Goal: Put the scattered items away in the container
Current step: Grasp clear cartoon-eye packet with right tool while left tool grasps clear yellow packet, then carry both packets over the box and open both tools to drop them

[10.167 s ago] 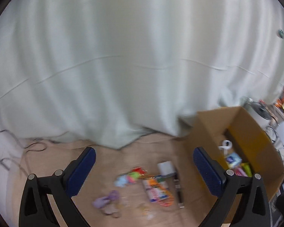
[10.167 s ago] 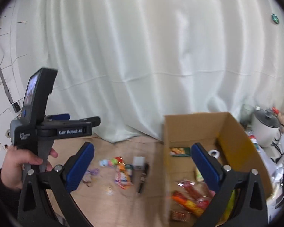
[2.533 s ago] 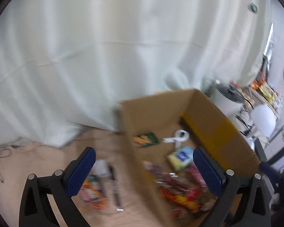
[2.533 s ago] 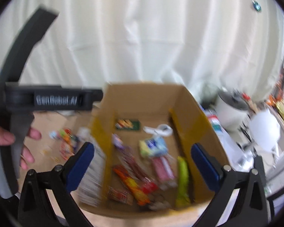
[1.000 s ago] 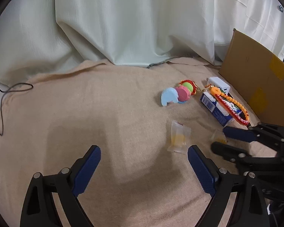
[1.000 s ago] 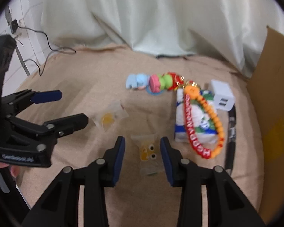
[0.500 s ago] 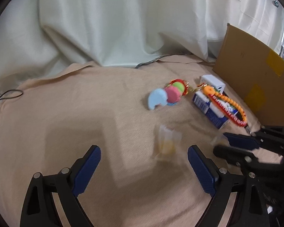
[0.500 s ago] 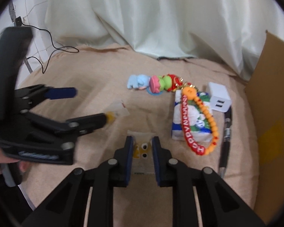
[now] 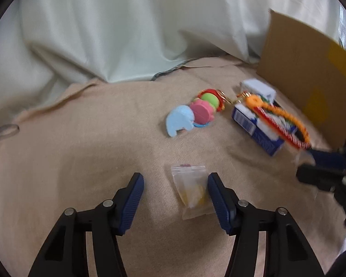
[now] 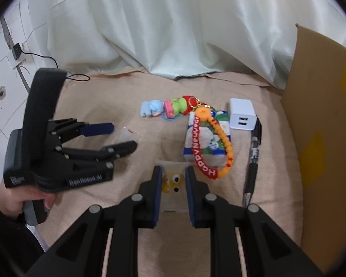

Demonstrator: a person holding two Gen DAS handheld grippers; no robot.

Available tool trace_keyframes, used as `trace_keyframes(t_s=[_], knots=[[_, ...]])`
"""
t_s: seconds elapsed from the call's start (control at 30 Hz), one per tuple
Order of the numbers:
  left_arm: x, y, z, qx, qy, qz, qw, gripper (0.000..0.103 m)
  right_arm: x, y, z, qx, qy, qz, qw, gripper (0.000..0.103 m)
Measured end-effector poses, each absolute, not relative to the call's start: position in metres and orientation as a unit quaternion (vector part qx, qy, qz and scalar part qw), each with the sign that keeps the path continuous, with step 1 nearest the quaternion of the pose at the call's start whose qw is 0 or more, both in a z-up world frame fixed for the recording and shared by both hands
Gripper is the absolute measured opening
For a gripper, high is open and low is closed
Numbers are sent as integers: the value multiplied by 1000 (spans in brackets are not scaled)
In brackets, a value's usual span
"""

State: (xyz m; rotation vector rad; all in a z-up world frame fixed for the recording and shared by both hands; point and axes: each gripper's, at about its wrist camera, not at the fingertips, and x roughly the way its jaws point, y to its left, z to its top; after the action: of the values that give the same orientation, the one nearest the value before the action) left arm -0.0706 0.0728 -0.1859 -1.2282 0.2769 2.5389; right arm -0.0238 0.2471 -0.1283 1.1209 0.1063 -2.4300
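Observation:
In the left wrist view my left gripper straddles a small clear bag with a yellow piece lying on the beige cloth. Its jaws are closing; the bag lies against the right pad and the left pad stands apart from it. In the right wrist view my right gripper is shut on another small clear bag holding a yellow googly-eyed piece. The cardboard box stands at the right, with only its outer wall showing.
On the cloth lie a colourful toy chain, a tissue pack with an orange bead keychain across it, a white charger and a black pen. A white curtain hangs behind. A person's hand holds the left gripper.
The left gripper moved over the yellow bag and its jaws narrowed around it. The right gripper's jaws closed on the googly-eyed bag and lifted slightly.

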Motion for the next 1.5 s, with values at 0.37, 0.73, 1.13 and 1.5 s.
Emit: trace_keyframes(t_s=[0.37, 0.73, 1.13, 1.5], knots=[[-66, 72, -187, -421, 88, 887, 167, 26, -25, 245, -129, 404, 35, -883, 235, 24], [-56, 26, -151, -399, 12, 907, 131, 21, -21, 247, -110, 373, 11, -896, 242, 24], [-45, -7, -151, -420, 14, 907, 8, 21, -30, 204, -118, 385, 18, -888, 251, 23], [-50, 38, -103, -395, 34, 917, 36, 21, -26, 236, -56, 337, -6, -916, 218, 23]])
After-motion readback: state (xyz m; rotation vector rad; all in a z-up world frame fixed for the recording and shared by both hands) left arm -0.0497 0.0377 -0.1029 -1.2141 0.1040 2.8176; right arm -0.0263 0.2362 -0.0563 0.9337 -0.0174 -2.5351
